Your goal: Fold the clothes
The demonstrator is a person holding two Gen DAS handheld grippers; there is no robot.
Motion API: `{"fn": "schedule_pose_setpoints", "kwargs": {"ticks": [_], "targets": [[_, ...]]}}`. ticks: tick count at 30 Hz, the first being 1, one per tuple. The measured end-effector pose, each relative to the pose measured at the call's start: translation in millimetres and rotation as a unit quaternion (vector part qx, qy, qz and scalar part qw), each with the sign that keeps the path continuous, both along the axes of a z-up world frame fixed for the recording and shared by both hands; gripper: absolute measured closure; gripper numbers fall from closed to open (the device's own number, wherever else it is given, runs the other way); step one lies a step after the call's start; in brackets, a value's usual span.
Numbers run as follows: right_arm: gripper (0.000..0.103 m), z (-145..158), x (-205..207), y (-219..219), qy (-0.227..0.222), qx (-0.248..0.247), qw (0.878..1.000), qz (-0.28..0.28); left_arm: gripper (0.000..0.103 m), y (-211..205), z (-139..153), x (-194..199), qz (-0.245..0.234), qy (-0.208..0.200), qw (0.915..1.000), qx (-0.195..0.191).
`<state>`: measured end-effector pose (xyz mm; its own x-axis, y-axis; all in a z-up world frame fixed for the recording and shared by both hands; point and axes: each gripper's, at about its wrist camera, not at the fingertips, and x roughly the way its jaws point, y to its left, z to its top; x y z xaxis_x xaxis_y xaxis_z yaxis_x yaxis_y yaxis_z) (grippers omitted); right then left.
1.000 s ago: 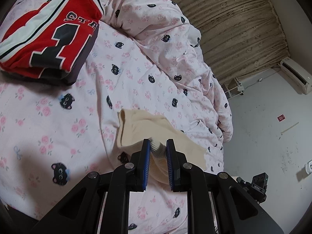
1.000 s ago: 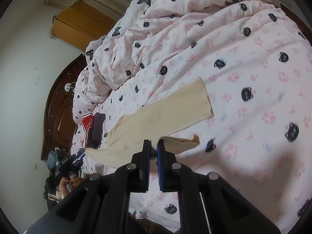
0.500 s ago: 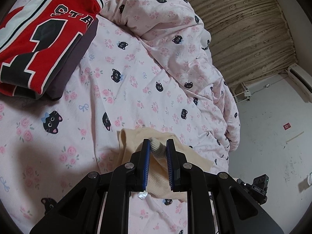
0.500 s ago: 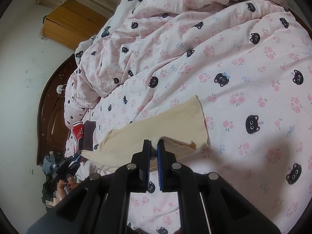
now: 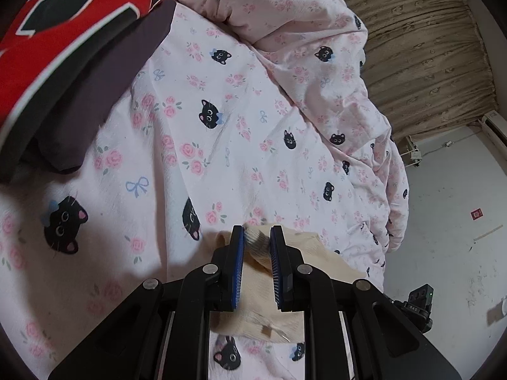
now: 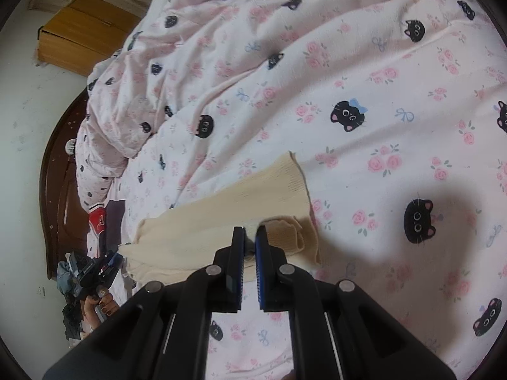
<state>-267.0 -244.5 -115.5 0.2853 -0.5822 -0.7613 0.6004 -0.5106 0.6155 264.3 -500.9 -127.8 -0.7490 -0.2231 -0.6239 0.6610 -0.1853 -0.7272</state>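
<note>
A cream knit garment (image 6: 228,209) lies stretched across the pink cat-print bedcover (image 6: 364,126). My right gripper (image 6: 249,236) is shut on its near edge, beside a small folded-over flap (image 6: 291,231). In the left wrist view my left gripper (image 5: 256,237) is shut on a bunched bit of the same cream garment (image 5: 320,256), low over the bedcover (image 5: 196,133). In the right wrist view the left gripper (image 6: 95,272) shows at the far left, held in a hand (image 6: 98,304).
A folded red jersey with black numerals (image 5: 63,25) rests on a dark folded garment (image 5: 95,101) at the upper left. A rumpled duvet (image 5: 317,63) rises behind. A wooden headboard (image 6: 57,164) and a brown cabinet (image 6: 82,34) stand beyond the bed.
Both grippers have come down toward the bedcover and forward with the cream garment. The red jersey has slid toward the upper-left corner of the left wrist view and looks larger.
</note>
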Motion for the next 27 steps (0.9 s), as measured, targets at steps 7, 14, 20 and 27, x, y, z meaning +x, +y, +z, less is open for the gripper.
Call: {"fn": "schedule_pose_setpoints", "kwargs": {"ticks": [7, 14, 20, 27], "targets": [[0.096, -22, -13, -28, -0.012, 0.037, 0.999, -0.014, 0.089, -12, -19, -7, 0.011, -0.009, 0.9998, 0.013], [0.088, -38, -31, -50, -0.026, 0.073, 0.996, -0.054, 0.087, -22, -28, -10, 0.032, 0.004, 0.9993, 0.019], [0.059, -37, -42, -54, -0.029, 0.059, 0.994, -0.09, 0.084, -31, -24, -3, 0.057, 0.028, 0.9979, 0.008], [0.059, -15, -33, -54, 0.039, 0.038, 0.996, -0.066, 0.084, -28, -15, -1, 0.062, 0.028, 0.9976, -0.013]]}}
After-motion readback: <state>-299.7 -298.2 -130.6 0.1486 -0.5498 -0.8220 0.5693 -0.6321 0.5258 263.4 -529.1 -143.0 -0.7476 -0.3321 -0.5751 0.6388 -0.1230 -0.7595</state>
